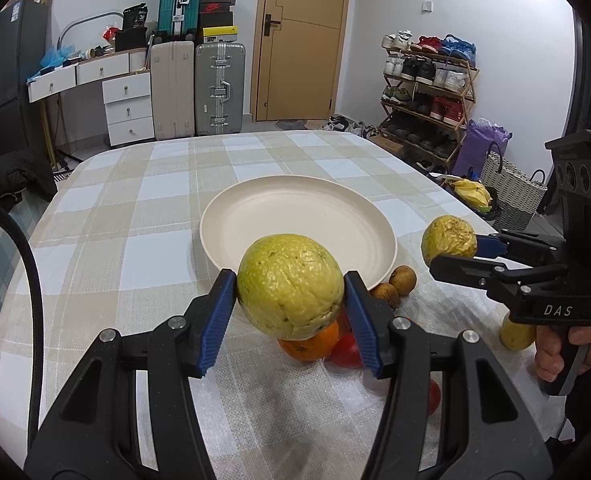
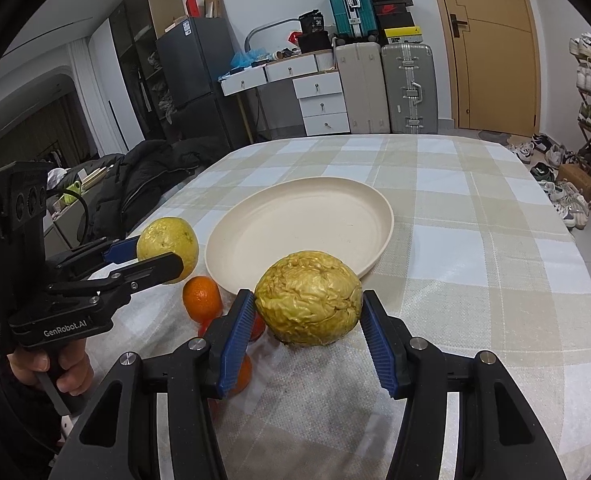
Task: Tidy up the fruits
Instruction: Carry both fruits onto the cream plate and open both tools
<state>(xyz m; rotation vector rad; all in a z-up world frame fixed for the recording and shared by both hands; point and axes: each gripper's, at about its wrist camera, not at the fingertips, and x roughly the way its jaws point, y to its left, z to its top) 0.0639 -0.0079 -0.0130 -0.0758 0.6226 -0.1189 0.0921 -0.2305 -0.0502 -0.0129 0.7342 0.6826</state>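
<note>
The counter [image 1: 143, 200], under a beige-and-white checked cloth, fills the middle of both views. Behind it stand a wooden door [image 1: 301, 40], upright suitcases [image 1: 219, 88], a white set of drawers [image 1: 129, 108] and, at the right, a shoe rack [image 1: 427, 92]; a dark coat [image 2: 143, 176] lies off the counter's left edge in the right wrist view.

On the cloth sits a cream plate [image 1: 295, 216] — bare, nothing on it.

The left tongs [image 1: 291, 292] are closed on a smooth yellow-green fruit [image 1: 291, 286], blue pads pressed to both its sides, held above the counter just in front of the plate's near rim. The right tongs [image 2: 307, 308] grip a wrinkled yellow fruit [image 2: 309, 298] the same way, near the plate's right-hand edge as the left wrist view shows it.

Below and between the two held fruits lies the loose pile: an orange [image 2: 202, 298] beside the plate's rim, red fruits [image 1: 345, 350] partly hidden behind the pads, another yellow fruit [image 1: 515, 334] under the right tongs' body, and two small brown round fruits [image 1: 402, 279] touching the plate's near rim — these crowd the space right beneath both grips.

A hand [image 2: 55, 368] wraps each handle.
</note>
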